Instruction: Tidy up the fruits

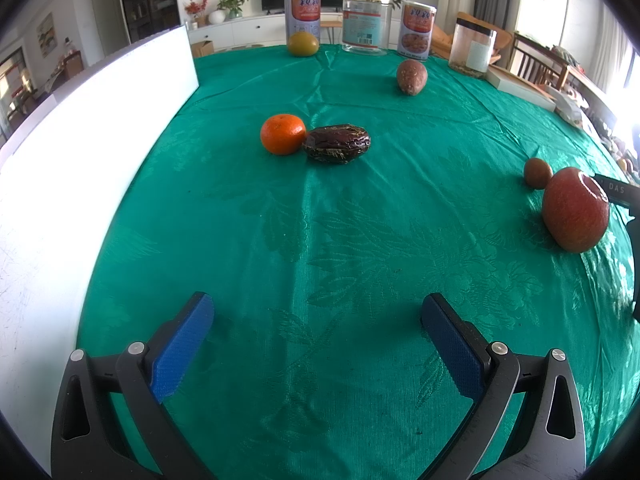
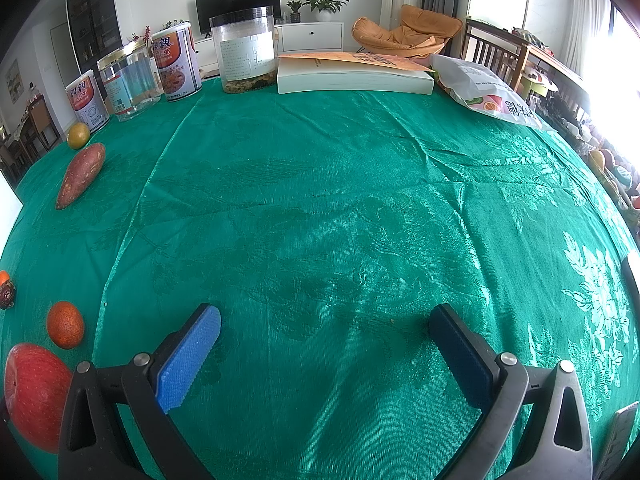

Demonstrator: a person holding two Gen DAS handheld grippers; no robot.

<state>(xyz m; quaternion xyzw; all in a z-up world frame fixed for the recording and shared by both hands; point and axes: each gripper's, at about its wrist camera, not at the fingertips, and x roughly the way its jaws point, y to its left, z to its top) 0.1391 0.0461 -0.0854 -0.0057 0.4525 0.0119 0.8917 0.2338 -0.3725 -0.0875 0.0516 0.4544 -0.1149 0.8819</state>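
- My left gripper (image 1: pixel 316 340) has its fingers spread wide and grasps nothing; it is low over the green tablecloth (image 1: pixel 360 240).
- My right gripper (image 2: pixel 324 350) is also released and holds nothing, with the red apple (image 2: pixel 36 394) just beside its left finger.
- Near the apple lies a small orange fruit (image 2: pixel 65 324).
- Further, in the middle, the mandarin (image 1: pixel 283 134) touches a dark wrinkled fruit (image 1: pixel 337 143).
- Behind, the sweet potato (image 1: pixel 411 76) lies alone.
- At the far edge, a yellow-green fruit (image 1: pixel 303 43) is in front of a can (image 1: pixel 302 14).
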